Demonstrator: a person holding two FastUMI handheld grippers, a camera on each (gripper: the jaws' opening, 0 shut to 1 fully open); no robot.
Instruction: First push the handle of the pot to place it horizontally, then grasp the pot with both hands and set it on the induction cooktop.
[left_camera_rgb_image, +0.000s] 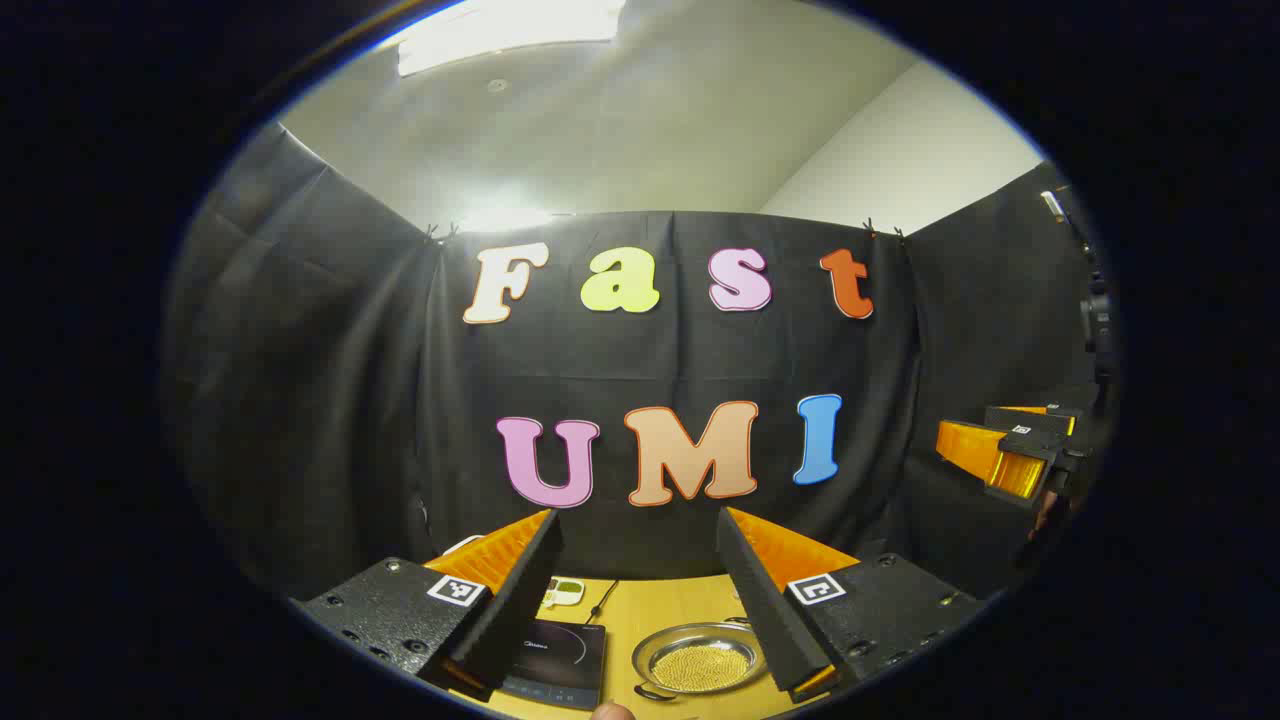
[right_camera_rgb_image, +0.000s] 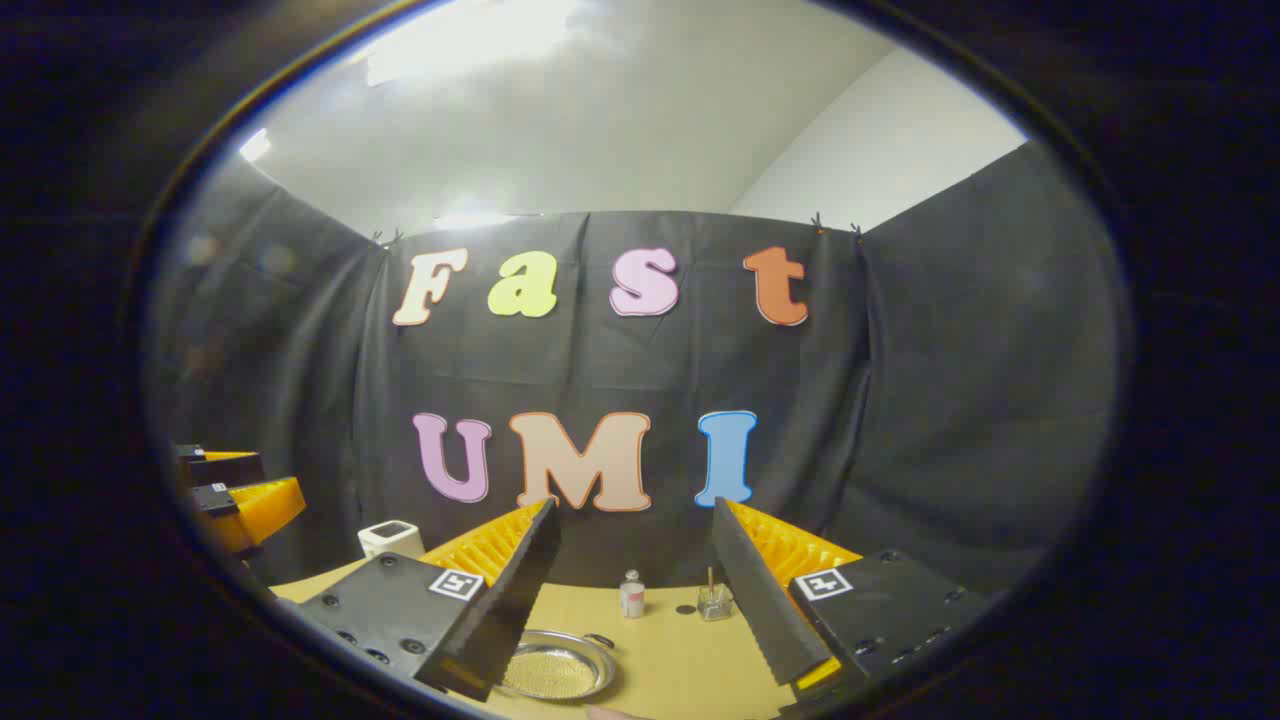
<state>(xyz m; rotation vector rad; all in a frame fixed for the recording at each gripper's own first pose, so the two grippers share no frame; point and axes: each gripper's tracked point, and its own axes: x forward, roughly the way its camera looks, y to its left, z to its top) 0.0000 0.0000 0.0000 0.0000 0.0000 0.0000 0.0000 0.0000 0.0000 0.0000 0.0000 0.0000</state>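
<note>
pot (left_camera_rgb_image: 700, 663) at bottom centre of left gripper view: shallow, shiny metal, golden mesh inside, resting on tabletop (left_camera_rgb_image: 670, 610) beside cooktop (left_camera_rgb_image: 556, 660). both grippers' fingers spread, holding nothing.

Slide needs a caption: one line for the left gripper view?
Open left claw held high above the table, framing the induction cooktop and steel pot before any contact.

The pot (left_camera_rgb_image: 700, 660) and induction cooktop (left_camera_rgb_image: 555, 665) are partly hidden behind gripper fingers (left_camera_rgb_image: 520, 590).
</note>
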